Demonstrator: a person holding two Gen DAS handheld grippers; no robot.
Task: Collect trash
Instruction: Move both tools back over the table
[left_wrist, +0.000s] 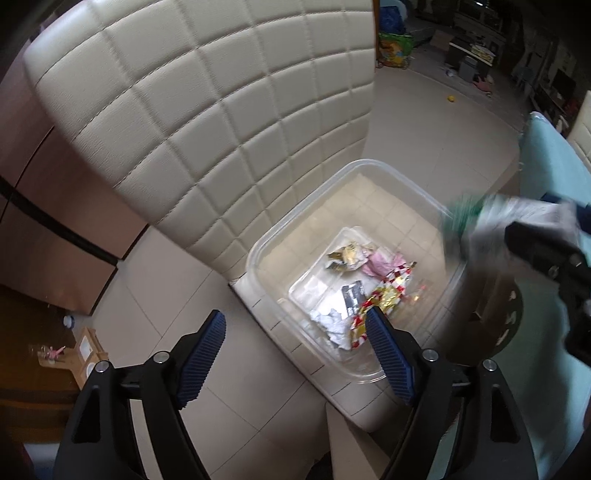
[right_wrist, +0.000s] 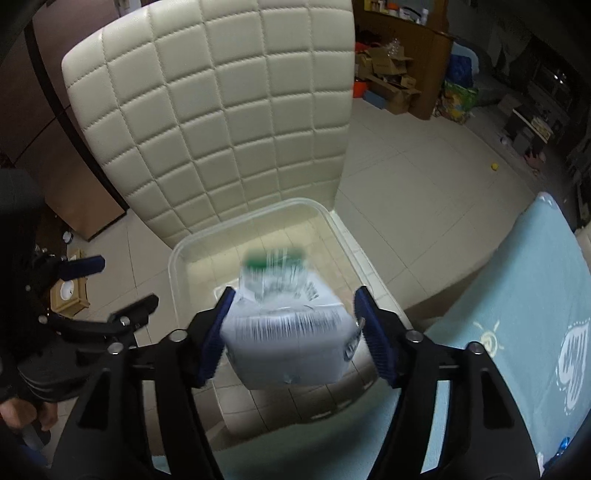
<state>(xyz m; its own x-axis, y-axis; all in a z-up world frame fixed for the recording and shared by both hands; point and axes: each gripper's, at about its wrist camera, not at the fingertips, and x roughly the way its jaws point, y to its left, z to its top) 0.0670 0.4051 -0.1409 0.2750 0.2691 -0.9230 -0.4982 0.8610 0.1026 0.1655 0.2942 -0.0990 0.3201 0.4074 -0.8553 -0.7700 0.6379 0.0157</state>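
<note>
A clear plastic bin (left_wrist: 258, 251) (right_wrist: 177, 254) sits on the seat of a cream quilted chair (left_wrist: 221, 110) (right_wrist: 221, 110). Crumpled wrappers and paper (left_wrist: 373, 280) lie on its bottom. My left gripper (left_wrist: 295, 315) (right_wrist: 123, 282) hangs open over the bin's near left rim with nothing between its pads. My right gripper (right_wrist: 295, 291) (left_wrist: 554, 258) is over the bin, jaws apart. A white carton with a green top (right_wrist: 284, 332) (left_wrist: 491, 221) is between them, blurred, against the left pad and with a gap at the right pad.
A light blue patterned cloth (right_wrist: 517, 332) (left_wrist: 546, 166) covers a surface to the right of the chair. A brown cabinet (left_wrist: 55, 221) stands at the left, with a small wooden box (right_wrist: 68, 295) on the tiled floor. Cardboard boxes (right_wrist: 391, 74) are stacked at the far wall.
</note>
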